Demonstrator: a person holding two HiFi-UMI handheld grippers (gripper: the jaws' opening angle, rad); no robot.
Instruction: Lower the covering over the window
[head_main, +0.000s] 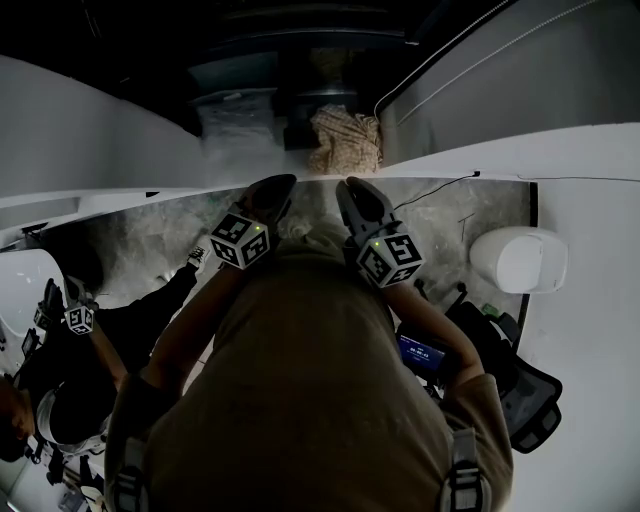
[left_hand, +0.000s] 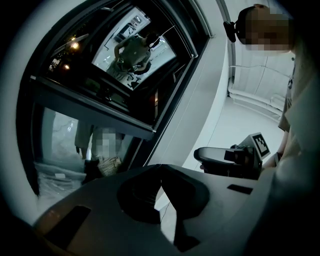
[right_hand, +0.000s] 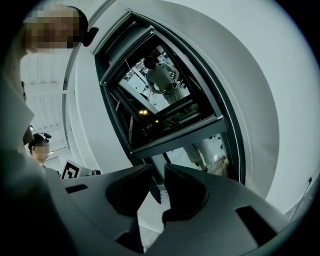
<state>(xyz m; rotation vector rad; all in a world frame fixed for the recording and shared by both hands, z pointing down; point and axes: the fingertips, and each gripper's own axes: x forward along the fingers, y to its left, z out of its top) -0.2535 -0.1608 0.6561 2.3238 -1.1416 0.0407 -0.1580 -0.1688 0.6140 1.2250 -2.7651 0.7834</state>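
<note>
— Jaws, left gripper?
— Pressed together, tips touching.
— Covering?
— Straight ahead, dark across upper window; bottom strip of glass bare.
— Right gripper?
— Parted by narrow gap, clamped on nothing.

All three views are dim and underexposed. The head view sinks to near black toward twelve o'clock, while the pale wall at three o'clock catches the most light. Both gripper views bend strongly at the edges and are ringed by a black vignette. In them the window glass mirrors a brightly lit room, with small warm lamp glints at ten o'clock in the left gripper view. Close to the lens, the left claw and the right claw are dark, soft-edged silhouettes at six o'clock.
</note>
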